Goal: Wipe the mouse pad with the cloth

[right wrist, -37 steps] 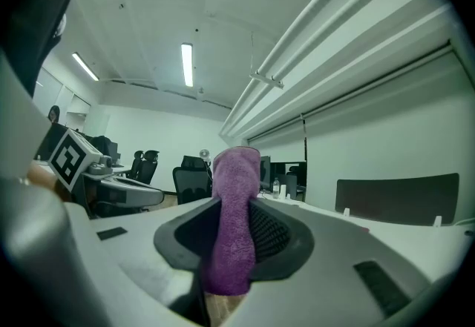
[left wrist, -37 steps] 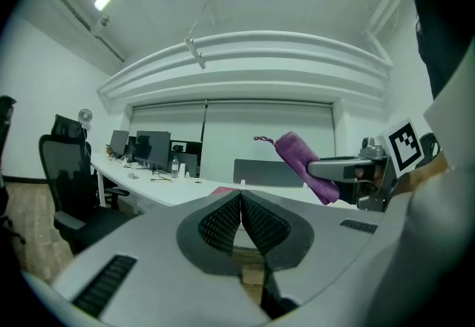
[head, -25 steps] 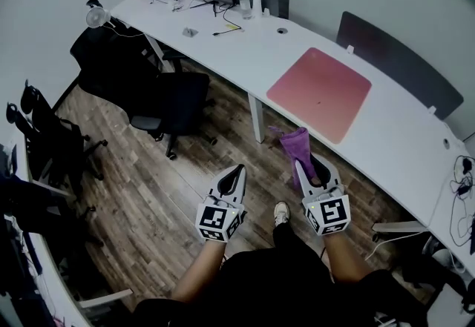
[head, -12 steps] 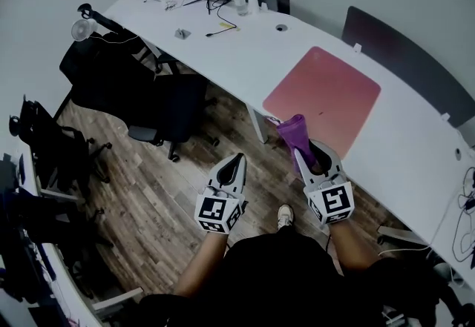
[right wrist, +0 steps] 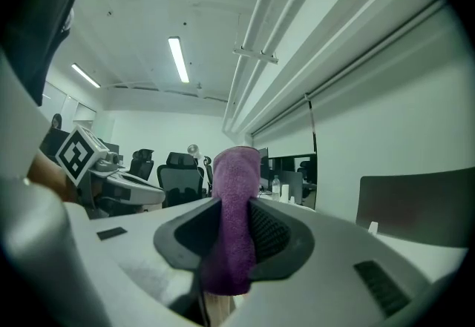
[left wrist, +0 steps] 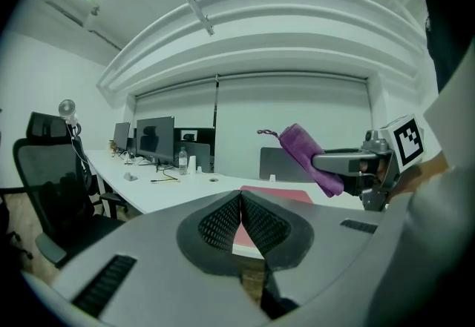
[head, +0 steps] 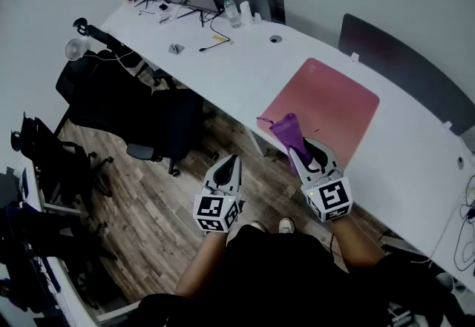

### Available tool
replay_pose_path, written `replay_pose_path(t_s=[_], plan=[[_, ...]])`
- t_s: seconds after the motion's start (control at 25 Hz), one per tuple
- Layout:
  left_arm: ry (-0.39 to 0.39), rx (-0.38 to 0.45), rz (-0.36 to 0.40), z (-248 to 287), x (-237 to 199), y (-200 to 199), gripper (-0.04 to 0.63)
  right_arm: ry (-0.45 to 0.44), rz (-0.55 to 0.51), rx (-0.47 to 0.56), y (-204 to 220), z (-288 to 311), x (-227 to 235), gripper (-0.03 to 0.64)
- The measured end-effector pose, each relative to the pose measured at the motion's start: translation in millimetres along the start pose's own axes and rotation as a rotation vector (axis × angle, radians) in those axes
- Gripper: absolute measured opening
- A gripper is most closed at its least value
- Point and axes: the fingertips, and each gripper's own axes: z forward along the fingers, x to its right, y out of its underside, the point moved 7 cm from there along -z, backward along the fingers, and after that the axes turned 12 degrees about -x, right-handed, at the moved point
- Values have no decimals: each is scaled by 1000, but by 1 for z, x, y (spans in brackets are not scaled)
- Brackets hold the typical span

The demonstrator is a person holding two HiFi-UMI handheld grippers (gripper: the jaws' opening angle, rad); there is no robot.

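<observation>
Gripping the folded purple cloth [head: 286,130] upright, the right gripper [head: 303,153] holds it by the flat pink mouse pad [head: 330,99], probably for wiping; the left gripper [head: 232,164] is clenched, empty.

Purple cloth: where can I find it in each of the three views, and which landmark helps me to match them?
Head view: purple cloth right of centre, in the tongs of the right gripper, against the near edge of the pink mouse pad.
Left gripper view: upper right of centre, sticking out from the right gripper.
Right gripper view: centre, between the tongs.
Shared landmark: the grey divider panel.
</observation>
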Motion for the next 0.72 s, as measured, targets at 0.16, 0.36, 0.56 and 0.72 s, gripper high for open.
replay_pose_path(t_s=[0.16,0.36,0.56,0.72], plan=[[10,7,10,17,-7,-12,21,8,-11,2,-6,9,14,120],[40,15,42,45,-24,-33,21,64,17,-6,-10,34,40,120],[85,11,66,75,-56,-55,21,124,42,-21,-19,68,56,120],[135,3,89,111,-82,-77,21,163,50,-47,-30,99,71,120]])
